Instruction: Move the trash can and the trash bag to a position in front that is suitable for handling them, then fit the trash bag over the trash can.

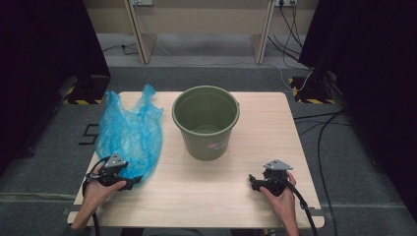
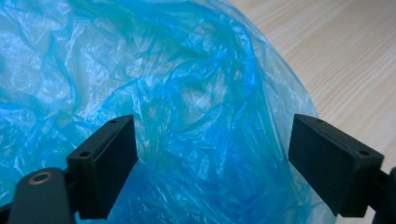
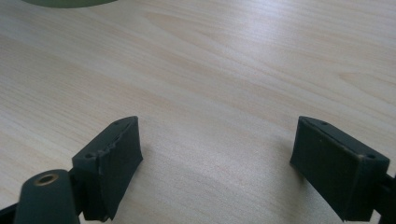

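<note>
The blue bag is thin, shiny and crinkly. It lies long, stretching away from the left tongs, whose wide-open jaws sit at its near end. The right tongs gape wide too, holding nothing, over bare table.

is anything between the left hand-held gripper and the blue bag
Nothing visible. The left hand-held gripper is open right at the blue plastic bag, with crumpled film directly between its jaws.
</note>
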`<action>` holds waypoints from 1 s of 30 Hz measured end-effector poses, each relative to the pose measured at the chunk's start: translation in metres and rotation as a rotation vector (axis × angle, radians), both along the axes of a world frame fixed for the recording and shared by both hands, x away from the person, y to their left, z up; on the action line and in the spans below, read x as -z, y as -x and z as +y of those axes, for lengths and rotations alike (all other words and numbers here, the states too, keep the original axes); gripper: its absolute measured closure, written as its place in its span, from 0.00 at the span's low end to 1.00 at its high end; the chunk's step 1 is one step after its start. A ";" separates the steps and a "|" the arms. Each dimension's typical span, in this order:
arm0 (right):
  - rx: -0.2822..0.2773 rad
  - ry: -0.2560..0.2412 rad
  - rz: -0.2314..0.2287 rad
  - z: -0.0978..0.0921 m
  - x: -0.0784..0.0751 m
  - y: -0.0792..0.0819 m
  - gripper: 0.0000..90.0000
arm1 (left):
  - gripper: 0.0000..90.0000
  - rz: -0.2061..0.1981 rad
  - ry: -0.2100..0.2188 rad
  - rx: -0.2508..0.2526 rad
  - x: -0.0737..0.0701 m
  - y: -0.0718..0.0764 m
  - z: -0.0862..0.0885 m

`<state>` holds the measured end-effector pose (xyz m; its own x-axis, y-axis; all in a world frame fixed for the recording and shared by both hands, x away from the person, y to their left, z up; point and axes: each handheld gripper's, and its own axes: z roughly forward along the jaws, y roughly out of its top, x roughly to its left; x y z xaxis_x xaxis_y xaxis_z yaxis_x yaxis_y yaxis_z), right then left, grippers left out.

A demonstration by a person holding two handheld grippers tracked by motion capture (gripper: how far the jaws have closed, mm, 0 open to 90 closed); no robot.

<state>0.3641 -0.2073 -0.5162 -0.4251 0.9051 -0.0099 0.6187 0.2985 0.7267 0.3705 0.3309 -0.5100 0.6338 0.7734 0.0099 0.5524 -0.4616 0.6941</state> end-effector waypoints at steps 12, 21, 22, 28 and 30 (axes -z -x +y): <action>0.007 -0.003 0.007 -0.001 0.000 0.001 0.17 | 0.67 -0.021 0.055 0.054 0.006 0.003 0.003; 0.007 -0.004 0.009 -0.001 0.000 0.000 0.17 | 0.88 -0.054 0.083 0.081 0.000 -0.004 -0.001; 0.005 -0.003 0.007 -0.001 0.000 0.000 0.17 | 0.88 -0.060 0.090 0.080 -0.002 -0.005 0.000; 0.005 -0.003 0.007 -0.001 0.000 0.000 0.17 | 0.89 -0.079 0.164 0.080 -0.016 -0.015 0.003; 0.004 -0.002 0.007 -0.001 0.000 0.000 0.17 | 0.90 -0.089 0.173 0.086 -0.021 -0.019 0.002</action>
<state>0.3639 -0.2084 -0.5163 -0.4212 0.9070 -0.0047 0.6250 0.2940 0.7232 0.3891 0.3331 -0.4892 0.7001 0.7115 -0.0599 0.4492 -0.3737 0.8115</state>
